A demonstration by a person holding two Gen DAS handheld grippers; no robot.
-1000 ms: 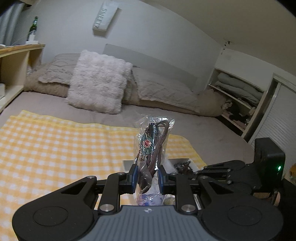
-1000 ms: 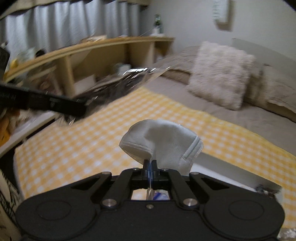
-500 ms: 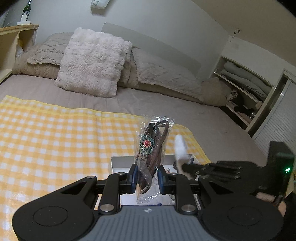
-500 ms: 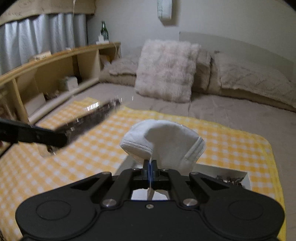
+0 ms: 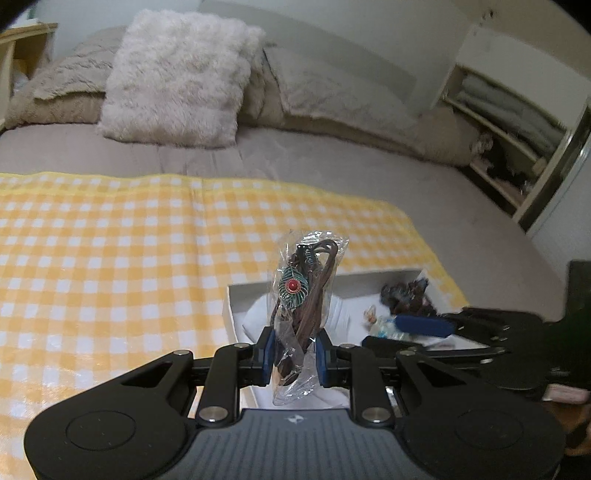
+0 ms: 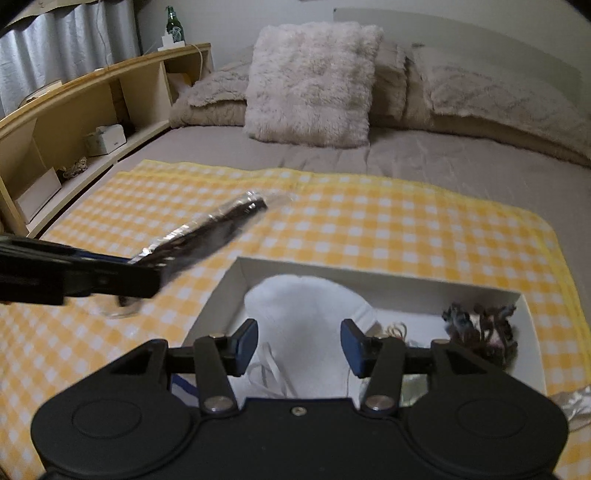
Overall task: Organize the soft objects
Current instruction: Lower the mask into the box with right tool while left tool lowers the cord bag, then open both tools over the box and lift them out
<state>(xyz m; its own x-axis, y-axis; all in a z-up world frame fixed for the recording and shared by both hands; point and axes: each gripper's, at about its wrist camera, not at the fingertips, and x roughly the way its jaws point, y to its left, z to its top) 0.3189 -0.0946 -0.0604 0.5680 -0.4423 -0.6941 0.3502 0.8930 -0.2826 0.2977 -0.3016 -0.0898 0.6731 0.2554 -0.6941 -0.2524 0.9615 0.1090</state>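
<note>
Left gripper (image 5: 294,356) fingers clamped on plastic packet (image 5: 303,295), right gripper (image 6: 299,341) fingers spread above white cloth (image 6: 306,314) inside box (image 6: 380,273).

One white box (image 6: 229,284), one white cloth (image 6: 306,325) inside it, one plastic packet (image 5: 304,291), two grippers, one checked blanket (image 6: 369,218), one fluffy cushion (image 6: 310,81), one green bottle (image 6: 170,20)

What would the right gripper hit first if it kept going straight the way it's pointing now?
Most likely the white sock. The right gripper is open with its fingers either side of it, and the sock lies in the white box right ahead. Depth is hard to judge, so contact may already be close.
</note>
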